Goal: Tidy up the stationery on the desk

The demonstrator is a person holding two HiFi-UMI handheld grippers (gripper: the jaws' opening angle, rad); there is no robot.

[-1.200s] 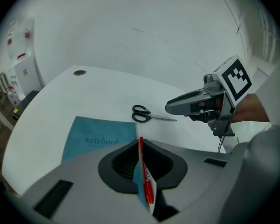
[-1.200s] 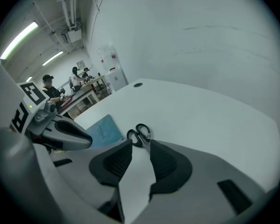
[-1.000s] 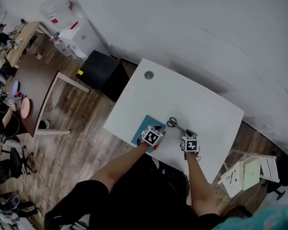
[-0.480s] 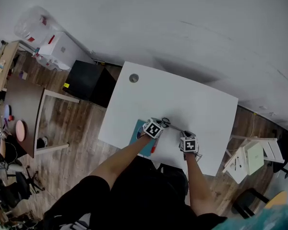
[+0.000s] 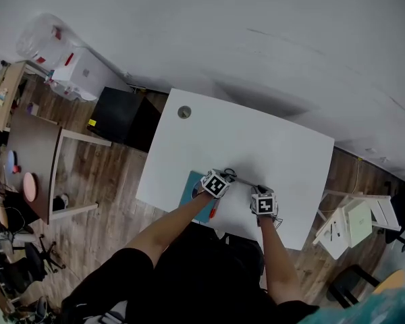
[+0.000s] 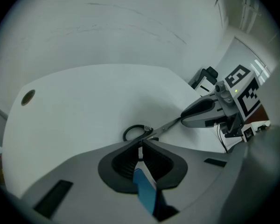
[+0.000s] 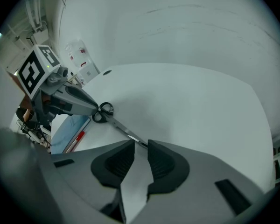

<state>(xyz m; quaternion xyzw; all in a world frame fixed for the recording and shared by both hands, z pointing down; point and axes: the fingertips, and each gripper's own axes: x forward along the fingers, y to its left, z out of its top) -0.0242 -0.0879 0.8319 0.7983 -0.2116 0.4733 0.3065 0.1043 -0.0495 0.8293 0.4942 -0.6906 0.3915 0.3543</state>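
Black-handled scissors [image 7: 115,123] with slim steel blades are seen lying closed on the white desk [image 5: 256,137]. Their loops are met by the tips of the clenched, empty left gripper [image 6: 141,143]. The blade tip is taken between the right gripper [image 7: 141,146] jaws, which have just been closing but are parted. One loop is hidden in the left gripper view.

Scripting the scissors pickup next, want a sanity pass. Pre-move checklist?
1. The scissors lie flat on the desk, blades closed: ok.
2. The right claw lined up on the blade tip: ok. Its jaws are apart and have just been closing; the tip is at their mouth, not pinched.
3. The left claw has hold of the handle loops: cannot tell. Its jaws are together beside them.
4. The blue notebook and red pen are not under the scissors: ok.
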